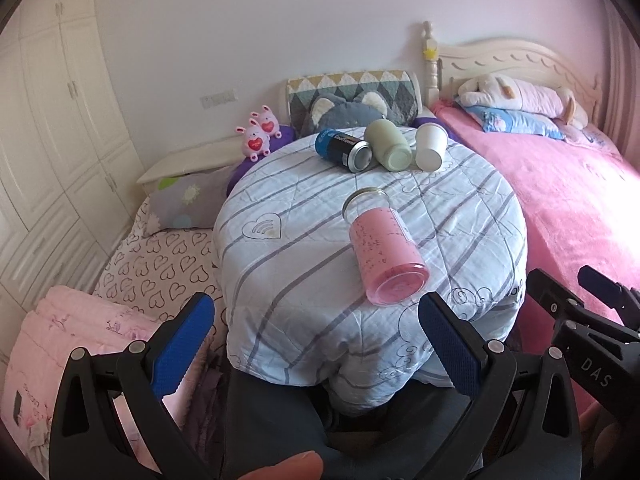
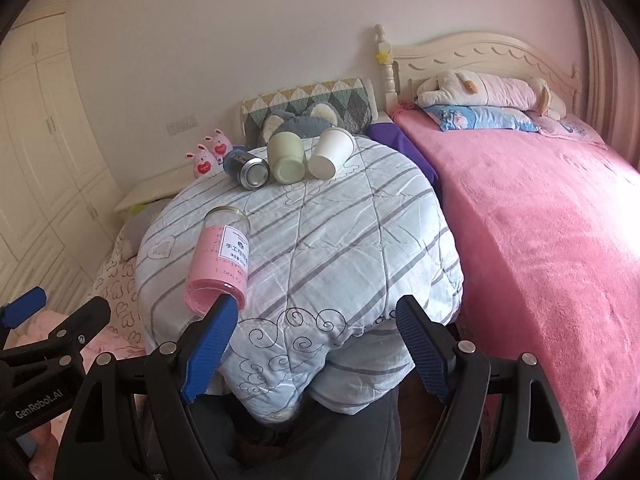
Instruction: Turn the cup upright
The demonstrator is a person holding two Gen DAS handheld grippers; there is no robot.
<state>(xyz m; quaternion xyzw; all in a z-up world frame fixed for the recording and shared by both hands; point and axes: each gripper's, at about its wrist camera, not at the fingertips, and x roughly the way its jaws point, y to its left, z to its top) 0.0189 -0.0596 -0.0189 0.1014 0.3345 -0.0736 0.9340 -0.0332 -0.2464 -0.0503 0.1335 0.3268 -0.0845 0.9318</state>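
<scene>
Left wrist: striped quilt (image 1: 320, 248) over round table, pink bed (image 1: 568, 200) beside; left gripper (image 1: 316, 340), right gripper (image 2: 316, 344) both spread, empty.

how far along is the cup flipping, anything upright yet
Nothing looks done: the pink jar, blue can, green cup and white paper cup all lie on their sides on the striped quilt. Nothing is in hand; the left gripper and right gripper are both open and empty, short of the jar. Left: grasp a cup and stand it up.
</scene>
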